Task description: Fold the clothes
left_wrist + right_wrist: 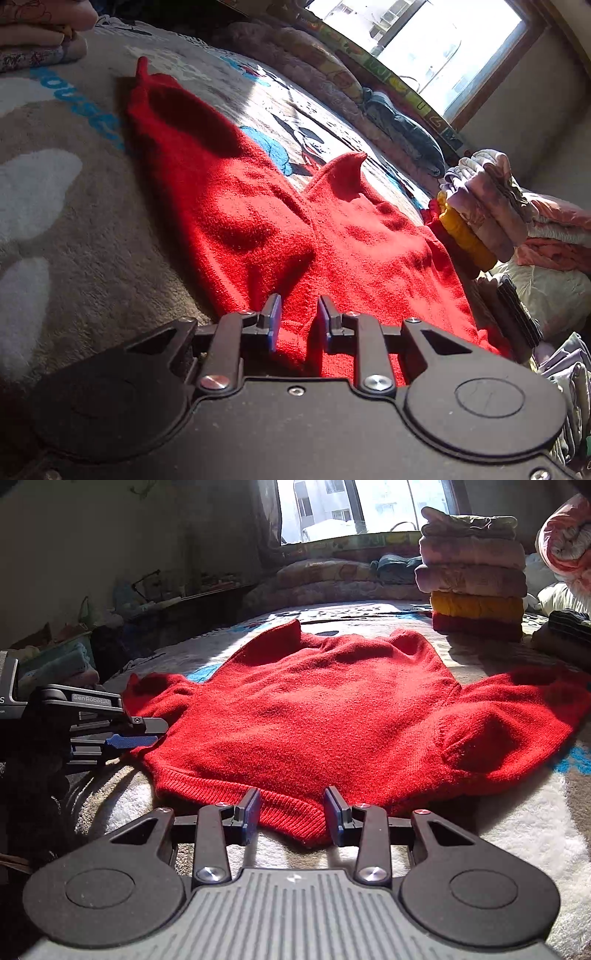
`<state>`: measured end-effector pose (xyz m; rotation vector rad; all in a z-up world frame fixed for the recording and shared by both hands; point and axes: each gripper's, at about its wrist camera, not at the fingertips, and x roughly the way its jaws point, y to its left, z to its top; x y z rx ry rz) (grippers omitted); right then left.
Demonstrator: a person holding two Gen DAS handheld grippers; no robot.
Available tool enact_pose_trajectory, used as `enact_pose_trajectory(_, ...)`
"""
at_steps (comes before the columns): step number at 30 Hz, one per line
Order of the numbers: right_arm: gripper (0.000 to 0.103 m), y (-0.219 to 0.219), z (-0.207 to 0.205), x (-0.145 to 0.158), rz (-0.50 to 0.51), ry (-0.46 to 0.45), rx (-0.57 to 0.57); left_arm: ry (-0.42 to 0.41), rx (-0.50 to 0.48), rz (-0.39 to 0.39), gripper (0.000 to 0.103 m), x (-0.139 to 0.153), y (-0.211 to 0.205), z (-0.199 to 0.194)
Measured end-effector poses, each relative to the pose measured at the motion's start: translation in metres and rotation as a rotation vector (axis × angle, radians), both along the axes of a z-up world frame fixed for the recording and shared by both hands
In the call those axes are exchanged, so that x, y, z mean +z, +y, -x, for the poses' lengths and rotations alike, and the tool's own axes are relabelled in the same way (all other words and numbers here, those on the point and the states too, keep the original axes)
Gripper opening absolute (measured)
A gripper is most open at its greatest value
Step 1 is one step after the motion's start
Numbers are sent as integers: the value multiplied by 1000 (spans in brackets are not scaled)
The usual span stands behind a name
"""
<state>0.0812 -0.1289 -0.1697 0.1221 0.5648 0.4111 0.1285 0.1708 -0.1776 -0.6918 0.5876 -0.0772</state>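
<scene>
Red sweater [314, 716] spread flat on patterned blanket [517, 830], sleeves out to both sides. Right gripper [291, 812] parted wide, straddling the ribbed hem. Left gripper [298, 317] parted narrowly at the sweater's side edge, nothing clamped. Folded stack [472, 572] beyond the right shoulder.

sweater [317, 716]: red matt knit | blanket [517, 834]: fuzzy fleece
</scene>
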Motion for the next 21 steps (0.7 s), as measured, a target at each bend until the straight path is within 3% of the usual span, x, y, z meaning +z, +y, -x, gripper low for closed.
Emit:
enact_pose_trajectory(2, 39, -7, 3, 6, -32, 2, -3, -47, 4, 35, 26, 8, 4, 4)
enact_pose_trajectory(5, 39, -20, 10, 12, -66, -26, -43, -98, 22, -21, 50, 19, 2, 2)
enact_pose_trajectory(9, 39, -47, 8, 21, -127, -66, -160, -60, 13, -68, 47, 17, -5, -7)
enact_pose_trajectory(14, 41, -95, 0, 17, -225, -60, -342, -167, -121, -139, 47, 31, -43, -7)
enact_pose_trajectory(16, 41, -102, -8, 14, -204, -59, -351, -179, -190, -157, 47, 30, -64, -9)
enact_pose_trajectory(21, 38, -82, -21, 19, -78, -144, -222, -164, -297, -170, 47, 23, -107, -18)
